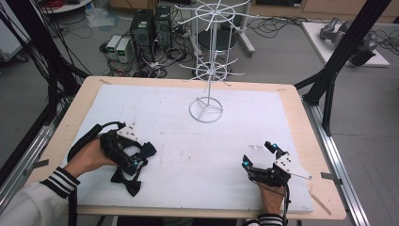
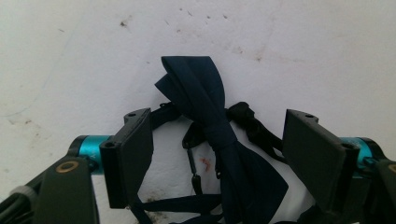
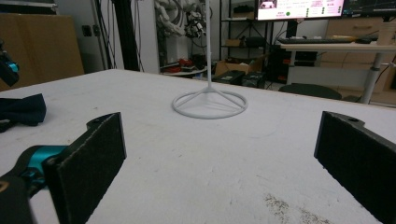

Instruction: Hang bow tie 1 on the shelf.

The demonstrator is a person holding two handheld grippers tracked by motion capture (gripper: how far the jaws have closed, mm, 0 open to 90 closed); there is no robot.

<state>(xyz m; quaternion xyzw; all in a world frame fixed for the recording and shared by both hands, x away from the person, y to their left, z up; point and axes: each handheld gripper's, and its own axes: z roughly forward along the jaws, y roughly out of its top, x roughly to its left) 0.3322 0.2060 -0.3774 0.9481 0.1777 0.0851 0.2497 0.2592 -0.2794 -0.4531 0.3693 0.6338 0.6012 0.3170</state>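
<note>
While the left gripper (image 2: pixel 217 154) straddled a navy bow tie (image 2: pixel 219 140), jaws wide w/ pads clear of the cloth, nothing was gripped.

Tie lay flat on the white mat (image 1: pixel 188 127) btwn the two pads, knot roughly centred, one wing poking out past the tips, strap & clasp trailing beside the near pad. Left hand (image 1: pixel 89 157) came in low from the mat's near edge, gripper tilted down over the tie. Right gripper (image 1: pixel 259 155) sat well apart on the mat, jaws spread wide, empty, pointed twd a white wire rack (image 1: pixel 207 70) whose ring base stood ahead of it. Nothing lay btwn it & the rack.
</note>
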